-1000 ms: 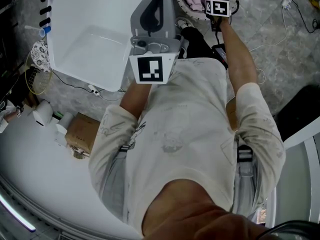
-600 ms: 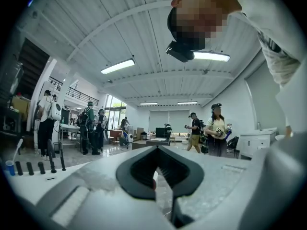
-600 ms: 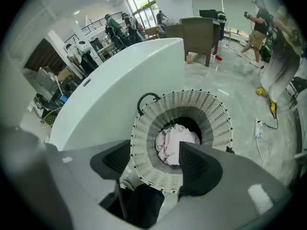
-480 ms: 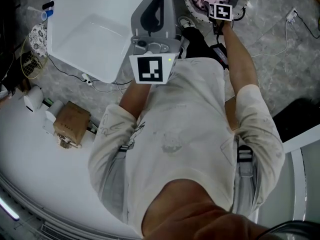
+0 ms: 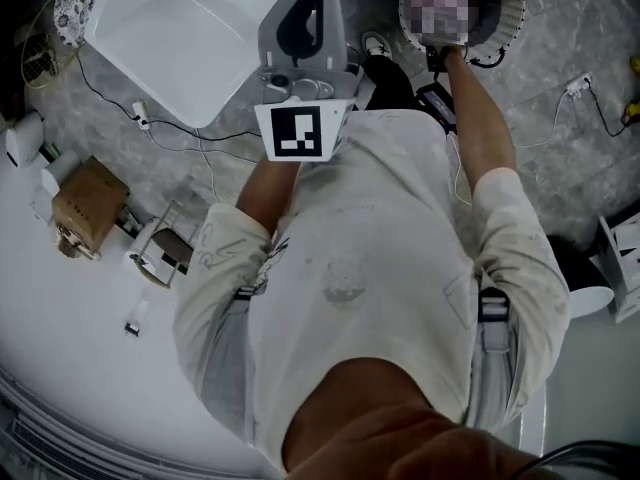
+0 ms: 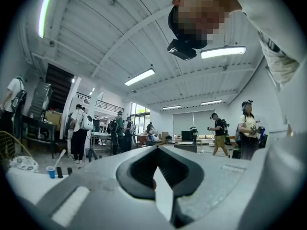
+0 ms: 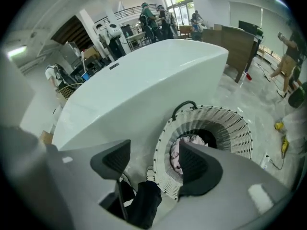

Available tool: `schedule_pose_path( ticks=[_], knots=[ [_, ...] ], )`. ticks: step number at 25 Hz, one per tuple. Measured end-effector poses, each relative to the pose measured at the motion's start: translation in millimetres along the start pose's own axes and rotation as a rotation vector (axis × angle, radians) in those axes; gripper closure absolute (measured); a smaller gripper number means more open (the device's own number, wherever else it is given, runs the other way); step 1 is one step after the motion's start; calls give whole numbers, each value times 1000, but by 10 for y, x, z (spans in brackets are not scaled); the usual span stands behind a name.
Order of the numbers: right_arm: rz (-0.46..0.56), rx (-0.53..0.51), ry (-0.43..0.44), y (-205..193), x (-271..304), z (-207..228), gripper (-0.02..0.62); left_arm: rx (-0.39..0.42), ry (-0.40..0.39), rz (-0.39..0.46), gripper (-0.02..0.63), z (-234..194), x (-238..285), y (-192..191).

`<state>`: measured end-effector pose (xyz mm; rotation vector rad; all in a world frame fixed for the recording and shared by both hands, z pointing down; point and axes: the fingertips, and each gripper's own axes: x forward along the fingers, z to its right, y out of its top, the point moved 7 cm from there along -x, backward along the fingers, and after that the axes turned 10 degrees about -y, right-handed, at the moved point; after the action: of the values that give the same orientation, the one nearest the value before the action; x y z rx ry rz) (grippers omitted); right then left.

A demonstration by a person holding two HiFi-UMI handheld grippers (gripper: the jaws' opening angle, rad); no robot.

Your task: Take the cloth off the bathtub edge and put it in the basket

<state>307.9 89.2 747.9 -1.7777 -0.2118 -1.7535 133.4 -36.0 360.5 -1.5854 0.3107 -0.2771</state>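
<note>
Right tool (image 7: 153,162) hangs over basket (image 7: 230,123), jaws apart, nothing between. Pink cloth (image 7: 191,140) lies inside. Left tool (image 6: 156,169) closed, empty. Likely best: lift straight up, avoid snagging rim.

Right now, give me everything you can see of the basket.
Round, white openwork basket, woven-looking, with a dark loop handle on its rim. It stands upright on the grey stone-look floor close beside the white bathtub; contact with the tub is unclear. A pink-and-white cloth lies inside.

Cloth (image 7: 176,152) partly behind right fingers (image 7: 199,169)
</note>
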Motion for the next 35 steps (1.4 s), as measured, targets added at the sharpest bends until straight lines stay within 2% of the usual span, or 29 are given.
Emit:
schedule_pose_path(
  ticks=[6, 12, 18, 23, 26, 29, 35],
  knots=[
    [-4, -156, 36, 130, 18, -583, 275, 9, 143, -10, 606, -395, -570, -22],
    [5, -311, 69, 230, -42, -1257, 275, 30, 321, 53, 606, -811, -1232, 130],
    [7, -461, 116, 199, -155, -1983, 275, 26, 485, 74, 606, -1128, -1892, 191],
    [56, -540, 167, 196, -246, -2534, 275, 25, 602, 110, 606, -1298, -2381, 243],
    [102, -595, 204, 188, -366, -2819, 274, 30, 634, 101, 606, -1331, -2630, 259],
    [172, -597, 290, 255, -501, -3126, 275, 35, 657, 97, 606, -1382, -2786, 286],
    [360, -615, 370, 622, -994, -3610, 275, 51, 673, 119, 606, -1544, -2883, 356]
  ],
)
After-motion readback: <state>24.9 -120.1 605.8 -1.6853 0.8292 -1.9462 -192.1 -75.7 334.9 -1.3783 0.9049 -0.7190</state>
